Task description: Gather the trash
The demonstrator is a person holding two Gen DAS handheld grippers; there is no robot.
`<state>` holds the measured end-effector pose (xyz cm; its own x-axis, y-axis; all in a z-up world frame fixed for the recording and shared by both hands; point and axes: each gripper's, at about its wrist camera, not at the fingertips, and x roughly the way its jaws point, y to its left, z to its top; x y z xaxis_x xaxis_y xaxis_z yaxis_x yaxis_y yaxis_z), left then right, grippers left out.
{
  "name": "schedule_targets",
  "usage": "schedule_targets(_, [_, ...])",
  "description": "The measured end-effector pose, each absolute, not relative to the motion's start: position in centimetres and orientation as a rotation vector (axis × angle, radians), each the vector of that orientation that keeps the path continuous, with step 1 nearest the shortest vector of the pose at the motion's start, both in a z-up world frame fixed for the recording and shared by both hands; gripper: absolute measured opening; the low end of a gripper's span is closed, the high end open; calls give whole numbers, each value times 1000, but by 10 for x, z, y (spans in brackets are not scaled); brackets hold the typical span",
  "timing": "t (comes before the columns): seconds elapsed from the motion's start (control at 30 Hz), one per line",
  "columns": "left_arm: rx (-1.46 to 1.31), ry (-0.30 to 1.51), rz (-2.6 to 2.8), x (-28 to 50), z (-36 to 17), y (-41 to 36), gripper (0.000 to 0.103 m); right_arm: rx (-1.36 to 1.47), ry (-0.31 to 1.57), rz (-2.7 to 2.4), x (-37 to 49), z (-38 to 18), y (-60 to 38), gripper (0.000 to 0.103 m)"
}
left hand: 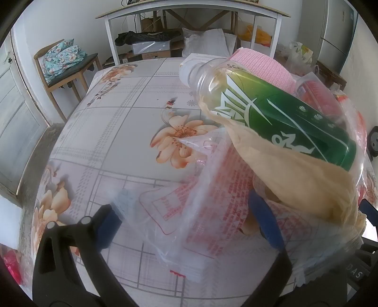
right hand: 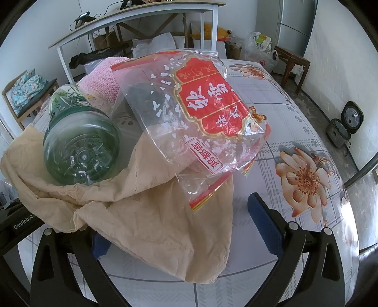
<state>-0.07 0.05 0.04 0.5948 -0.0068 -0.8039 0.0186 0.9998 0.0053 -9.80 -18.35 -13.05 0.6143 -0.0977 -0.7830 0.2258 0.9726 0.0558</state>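
Observation:
On the floral tablecloth (left hand: 113, 132) lies a heap of trash. A clear plastic bottle (left hand: 271, 111) with a green label rests on its side on a crumpled beige sheet (left hand: 295, 174); its base (right hand: 80, 151) faces the right wrist view. A clear bag with red print (right hand: 200, 113) leans on the heap, in front of a pink knitted piece (right hand: 101, 82). My left gripper (left hand: 187, 224) is open, with a clear printed bag (left hand: 212, 200) lying between its fingers. My right gripper (right hand: 183, 233) is open; the beige sheet (right hand: 153, 224) lies between its fingers and drapes over the left pad.
A wooden chair (left hand: 63, 61) with a floral cushion stands at the far left. A white-framed desk (left hand: 189, 11) with boxes under it is behind the table. On the right are a wooden stool (right hand: 293, 61), plastic bags (right hand: 259, 47) and a cooker (right hand: 347, 122) on the floor.

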Motion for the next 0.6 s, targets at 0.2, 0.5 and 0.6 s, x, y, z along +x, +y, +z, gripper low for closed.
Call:
schedule_targets(0.2, [21, 946, -11, 0, 0, 0, 96, 155, 903, -187, -97, -131, -184, 97])
schedule_targets(0.5, [21, 947, -11, 0, 0, 0, 96, 155, 898, -187, -98, -131, -184, 97])
schedule_targets(0.6, [21, 948, -11, 0, 0, 0, 96, 155, 900, -187, -97, -131, -184, 97])
